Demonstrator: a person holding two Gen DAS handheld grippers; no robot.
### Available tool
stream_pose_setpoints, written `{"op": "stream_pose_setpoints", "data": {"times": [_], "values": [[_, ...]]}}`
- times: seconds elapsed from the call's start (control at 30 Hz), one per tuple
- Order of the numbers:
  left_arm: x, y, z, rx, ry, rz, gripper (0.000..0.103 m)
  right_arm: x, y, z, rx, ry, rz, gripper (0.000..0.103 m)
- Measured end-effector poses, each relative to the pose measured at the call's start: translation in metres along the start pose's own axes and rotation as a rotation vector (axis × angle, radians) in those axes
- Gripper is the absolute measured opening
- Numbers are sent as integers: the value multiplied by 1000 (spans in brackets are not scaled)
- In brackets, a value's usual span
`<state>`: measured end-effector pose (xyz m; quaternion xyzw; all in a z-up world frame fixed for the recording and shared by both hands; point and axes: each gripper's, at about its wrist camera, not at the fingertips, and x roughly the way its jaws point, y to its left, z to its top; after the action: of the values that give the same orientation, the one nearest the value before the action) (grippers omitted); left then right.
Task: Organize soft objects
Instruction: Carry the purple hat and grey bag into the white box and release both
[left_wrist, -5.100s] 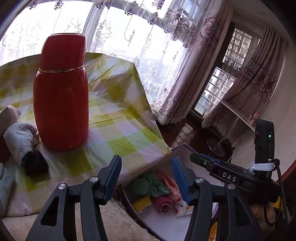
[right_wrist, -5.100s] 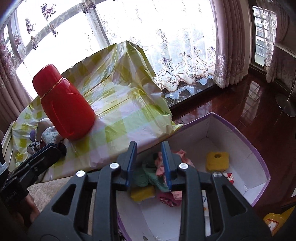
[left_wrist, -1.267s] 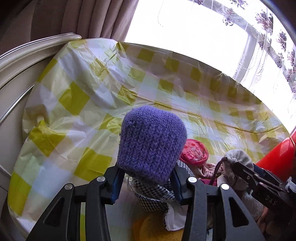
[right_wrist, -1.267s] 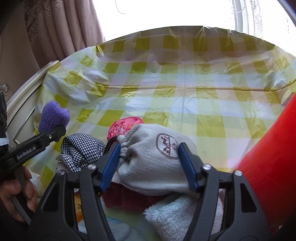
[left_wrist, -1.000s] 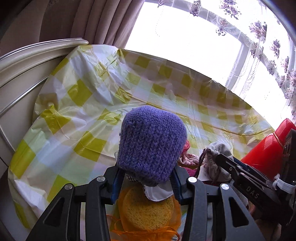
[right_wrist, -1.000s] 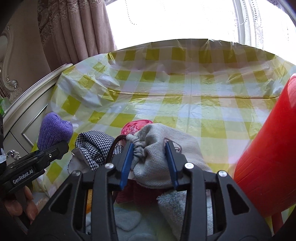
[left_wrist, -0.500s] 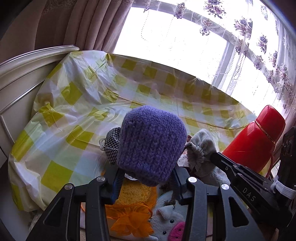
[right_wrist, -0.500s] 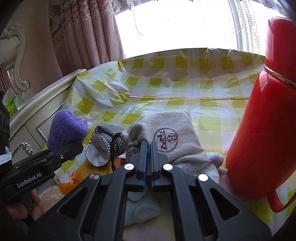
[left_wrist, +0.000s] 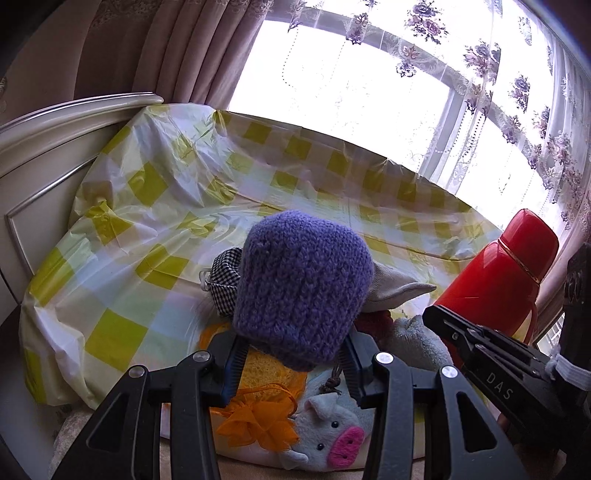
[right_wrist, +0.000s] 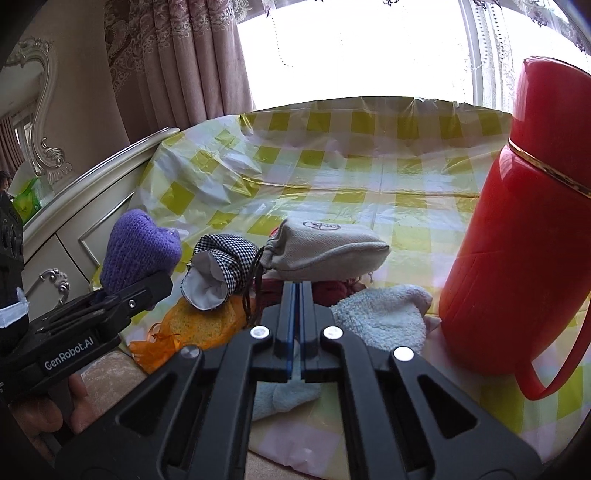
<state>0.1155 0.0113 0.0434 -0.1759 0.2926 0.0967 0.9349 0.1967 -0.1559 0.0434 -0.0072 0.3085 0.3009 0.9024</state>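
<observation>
Now the checked tabletop (right_wrist: 413, 221) carries a red flask (right_wrist: 517, 221) at its right edge and a beige pouch (right_wrist: 325, 247) lying crosswise near the front edge, just ahead of the right tongs (right_wrist: 294, 295), clenched empty. Left tongs (left_wrist: 291, 358) grasp a purple knit piece (left_wrist: 303, 284).

Right gripper (right_wrist: 294, 295) fingers together, empty.

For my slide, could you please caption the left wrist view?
Left tool holding a purple knitted piece above piled soft items.
</observation>
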Motion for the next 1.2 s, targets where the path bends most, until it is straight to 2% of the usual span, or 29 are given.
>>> {"op": "stream_pose_setpoints", "data": {"times": [0.03,0.07,0.1,0.17,0.3,0.4,0.5,0.53,0.57,0.6,0.7,0.8,0.9,1.03,1.2], "values": [[1,2,0,-7,0,0,46,4,0,4,-4,10,-20,13],[3,4,-1,-15,4,-1,46,9,-1,9,4,22,-26,51],[4,6,-1,-24,8,-2,46,14,-4,14,18,23,-23,103],[5,10,-1,-42,10,-4,46,25,-7,26,38,-12,-48,103],[8,16,-1,-63,16,-10,46,55,-15,54,68,18,-57,103],[11,18,-2,-75,25,-17,46,90,-20,64,54,134,-84,103],[13,20,-2,-83,28,-20,47,127,-26,60,59,304,-74,103],[13,20,-2,-87,27,-20,47,134,-28,54,78,333,-46,102],[13,21,-2,-91,28,-21,47,133,-30,48,102,323,-10,88],[14,22,-2,-95,28,-22,47,132,-31,42,109,312,-7,87],[13,23,-2,-98,24,-20,46,106,-23,39,75,204,-10,85],[10,23,-2,-95,11,-14,46,64,-7,39,13,61,-24,85],[3,18,-1,-80,-10,-4,46,27,4,32,-26,-37,-40,85],[-11,10,-2,-64,-42,-4,46,-19,14,11,-71,-134,-32,85],[-23,-7,-10,-30,-38,-32,46,-57,7,-13,-64,-174,-53,85]]}}
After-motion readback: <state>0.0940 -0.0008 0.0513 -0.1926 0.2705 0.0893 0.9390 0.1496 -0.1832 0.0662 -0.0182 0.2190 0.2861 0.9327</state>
